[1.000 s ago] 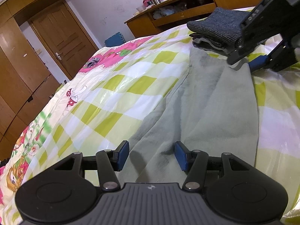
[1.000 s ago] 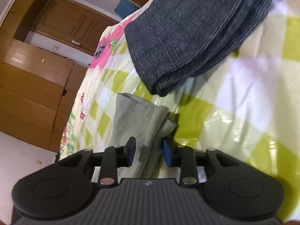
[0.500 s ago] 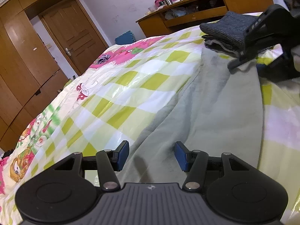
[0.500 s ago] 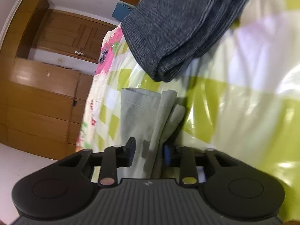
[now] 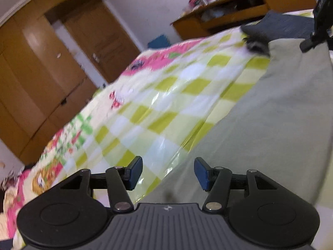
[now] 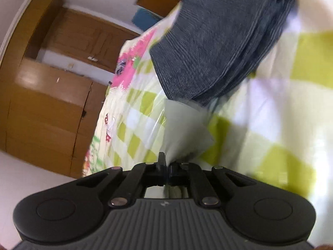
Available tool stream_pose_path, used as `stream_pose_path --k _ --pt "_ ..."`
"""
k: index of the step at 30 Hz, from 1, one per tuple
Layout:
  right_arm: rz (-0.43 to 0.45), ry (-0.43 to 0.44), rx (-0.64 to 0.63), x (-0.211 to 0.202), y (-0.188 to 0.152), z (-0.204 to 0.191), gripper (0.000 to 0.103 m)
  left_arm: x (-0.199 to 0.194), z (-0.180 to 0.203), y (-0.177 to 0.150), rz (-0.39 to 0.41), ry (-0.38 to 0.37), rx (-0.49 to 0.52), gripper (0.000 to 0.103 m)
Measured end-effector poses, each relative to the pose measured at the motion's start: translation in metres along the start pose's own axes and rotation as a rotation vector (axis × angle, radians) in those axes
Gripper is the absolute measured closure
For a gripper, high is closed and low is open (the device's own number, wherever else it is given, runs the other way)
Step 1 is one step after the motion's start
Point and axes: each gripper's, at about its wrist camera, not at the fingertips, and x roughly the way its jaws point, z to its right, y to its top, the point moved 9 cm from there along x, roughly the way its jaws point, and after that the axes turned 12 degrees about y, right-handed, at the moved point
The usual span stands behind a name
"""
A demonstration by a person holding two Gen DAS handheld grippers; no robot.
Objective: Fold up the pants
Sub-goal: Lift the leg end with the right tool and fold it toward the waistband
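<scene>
No readable text, label, brand or number shows in either view

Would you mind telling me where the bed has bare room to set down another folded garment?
The checked bedspread lies bare left of the grey-green pants, toward the wardrobe. Another bare patch shows right of the dark folded stack. It is crowded where the stack meets the pants' end, which the right tongs pinch.

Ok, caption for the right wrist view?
Right gripper shut on grey pants, folded dark garment beyond on checked bedsheet.
</scene>
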Motion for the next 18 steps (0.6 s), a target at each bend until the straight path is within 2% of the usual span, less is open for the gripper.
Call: stream_pose_path --k 3,5,7,10,13,14,16,18 --pt "0.000 -0.025 0.115 0.001 0.004 0.025 0.098 -0.003 0.008 -0.005 -0.006 -0.007 0.034 0.031" --pt "0.023 -0.023 0.073 0.000 0.007 0.019 0.099 -0.005 0.006 -0.005 -0.003 0.013 0.028 0.031" --pt "0.023 0.018 0.083 0.001 0.006 0.009 0.098 -0.004 0.009 -0.006 -0.033 -0.012 0.022 0.031" --pt "0.035 0.031 0.029 -0.007 0.008 -0.002 0.099 -0.009 0.010 0.004 0.004 -0.033 0.028 0.031" --pt "0.001 -0.071 0.104 -0.004 0.003 0.034 0.098 0.010 0.017 0.003 -0.024 -0.012 0.059 0.031" --pt "0.002 -0.065 0.116 -0.005 0.002 0.039 0.098 0.022 0.021 -0.003 -0.041 0.013 0.103 0.031" --pt "-0.017 -0.061 0.087 -0.007 0.000 0.032 0.096 0.039 0.021 -0.013 -0.059 0.079 0.148 0.031" --pt "0.001 -0.092 0.029 -0.015 0.005 0.025 0.093 0.041 0.008 -0.016 -0.083 0.097 0.101 0.031"
